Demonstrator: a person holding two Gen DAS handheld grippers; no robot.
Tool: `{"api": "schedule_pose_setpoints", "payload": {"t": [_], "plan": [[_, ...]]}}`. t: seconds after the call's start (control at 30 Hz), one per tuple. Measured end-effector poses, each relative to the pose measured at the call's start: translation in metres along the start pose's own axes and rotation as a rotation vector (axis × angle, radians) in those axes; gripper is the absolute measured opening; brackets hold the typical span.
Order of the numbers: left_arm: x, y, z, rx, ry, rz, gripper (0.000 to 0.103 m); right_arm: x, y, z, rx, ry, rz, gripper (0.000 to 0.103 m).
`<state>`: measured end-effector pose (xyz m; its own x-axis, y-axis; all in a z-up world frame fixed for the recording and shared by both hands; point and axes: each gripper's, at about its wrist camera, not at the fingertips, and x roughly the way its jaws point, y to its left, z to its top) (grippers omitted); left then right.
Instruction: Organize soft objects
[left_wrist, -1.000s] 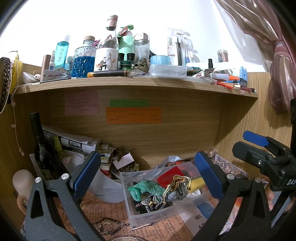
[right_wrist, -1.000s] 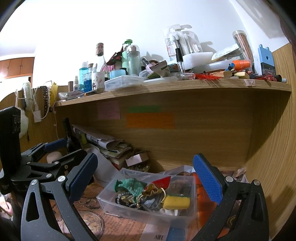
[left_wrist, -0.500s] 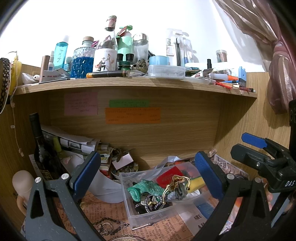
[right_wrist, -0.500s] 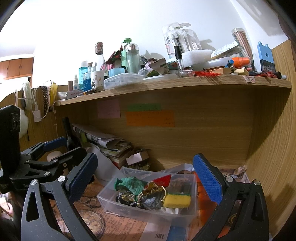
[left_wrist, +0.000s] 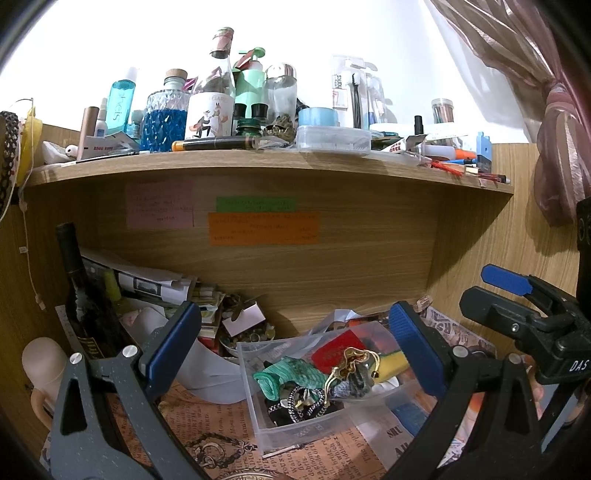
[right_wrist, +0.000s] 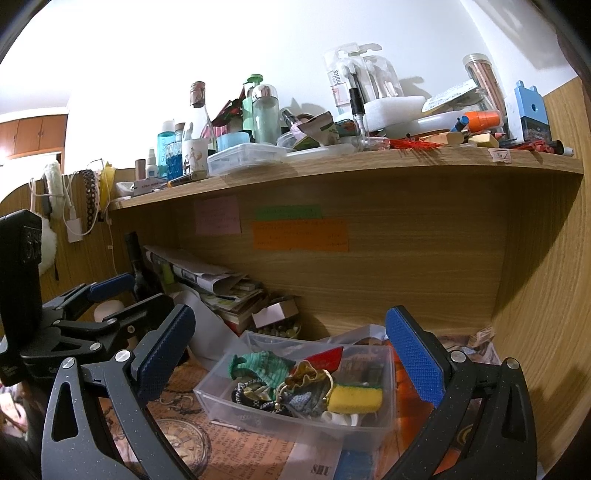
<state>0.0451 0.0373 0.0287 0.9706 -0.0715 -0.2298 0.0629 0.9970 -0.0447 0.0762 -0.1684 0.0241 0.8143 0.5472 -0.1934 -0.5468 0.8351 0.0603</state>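
Observation:
A clear plastic box (left_wrist: 295, 424) (right_wrist: 258, 406) sits on the newspaper-covered desk under the shelf. It holds a green knitted cloth (left_wrist: 291, 374) (right_wrist: 264, 363), a yellow sponge (right_wrist: 354, 398) (left_wrist: 393, 363), a gold-trimmed pouch (left_wrist: 351, 373) (right_wrist: 306, 380), a red piece (left_wrist: 334, 350) and dark cords. My left gripper (left_wrist: 295, 347) is open and empty, held back from the box. My right gripper (right_wrist: 291, 350) is open and empty, also short of the box. Each gripper shows at the edge of the other's view.
A wooden shelf (left_wrist: 258, 162) crowded with bottles and jars runs overhead. A dark wine bottle (left_wrist: 79, 295), stacked papers (left_wrist: 147, 280) and a small bowl of trinkets (left_wrist: 247, 338) stand at the back left. Wooden side wall (right_wrist: 535, 295) on the right.
Both views shift only slightly; the grippers stay open and hover in about the same place. Nothing in the box has moved.

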Motion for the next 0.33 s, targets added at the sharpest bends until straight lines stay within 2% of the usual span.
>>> {"api": "schedule_pose_setpoints", "payload": {"t": [0.33], "plan": [[0.0050,0.0051,-0.0046,0.007,0.016,-0.024,0.103,0.0054,0.0022,-0.0018,-0.002,0.013,0.003,0.103]]}}
